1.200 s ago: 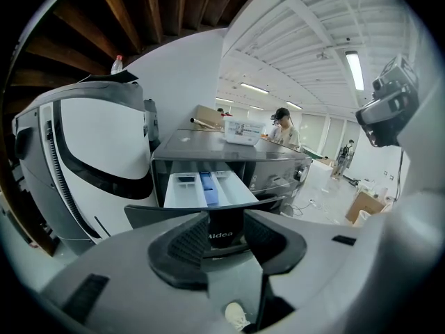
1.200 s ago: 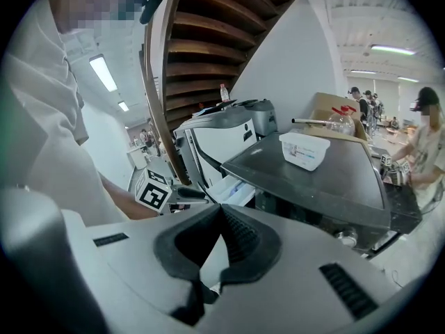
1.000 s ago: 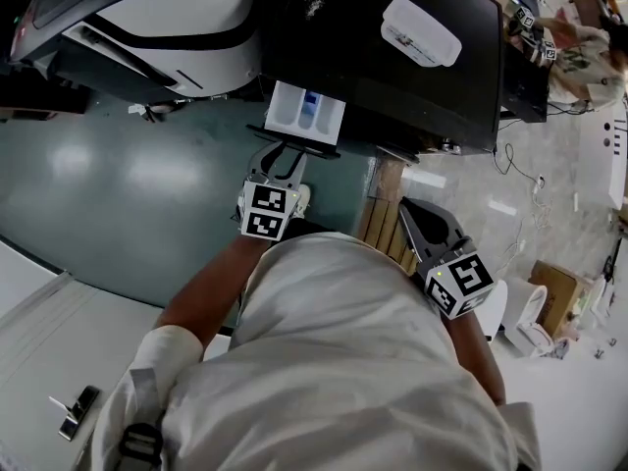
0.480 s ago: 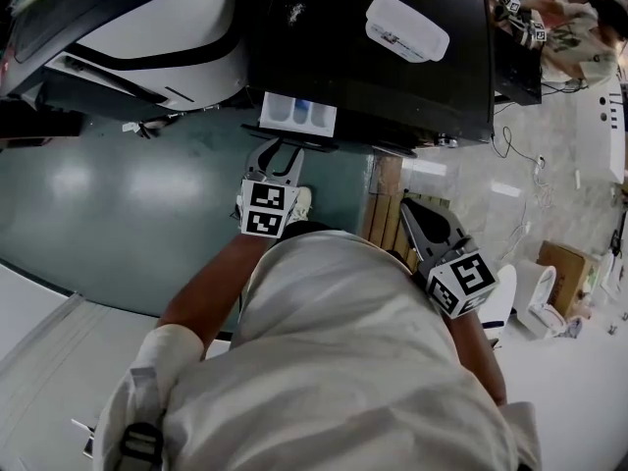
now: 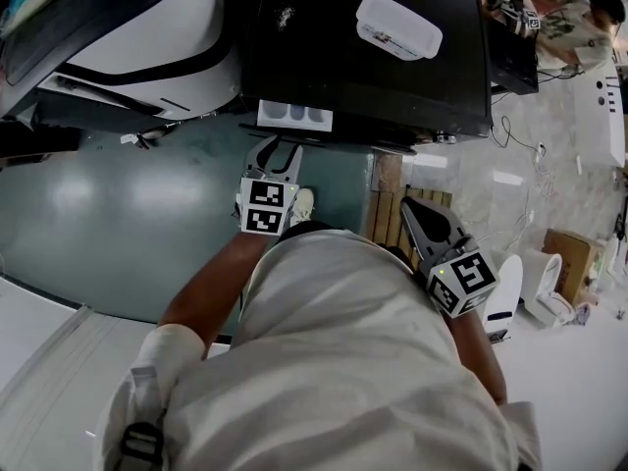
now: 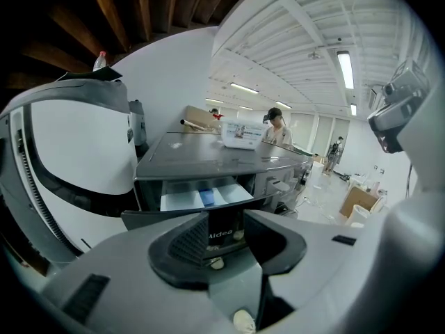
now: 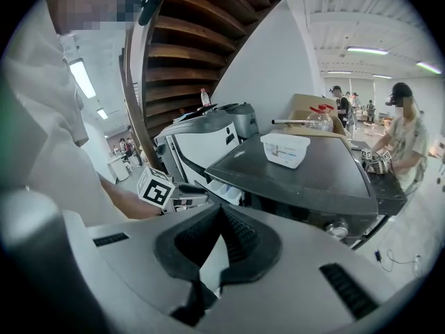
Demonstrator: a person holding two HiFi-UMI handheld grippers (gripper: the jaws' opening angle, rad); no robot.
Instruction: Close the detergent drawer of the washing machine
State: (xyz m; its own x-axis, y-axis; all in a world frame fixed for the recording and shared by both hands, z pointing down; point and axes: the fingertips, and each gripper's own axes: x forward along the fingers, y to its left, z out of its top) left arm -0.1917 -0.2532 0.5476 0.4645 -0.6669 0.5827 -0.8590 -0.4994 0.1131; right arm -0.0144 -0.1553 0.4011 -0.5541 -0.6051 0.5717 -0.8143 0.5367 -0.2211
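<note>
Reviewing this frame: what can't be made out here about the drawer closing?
Contact: in the left gripper view the left claw straddles the detergent drawer's dark front, but its own body covers where pads might touch.
Washing machine front: head view, hidden beneath its own top.
White tub's label: too small in every view.

There's one word to read: pale lettering on the dark front of the detergent drawer [image 6: 220, 236], "idea" after a half-hidden first letter, so most likely "Midea". On top of the washing machine [image 5: 373, 77], the white box [image 5: 397, 26] has a printed label, but its print is too small to make out. Nothing else is legible.
</note>
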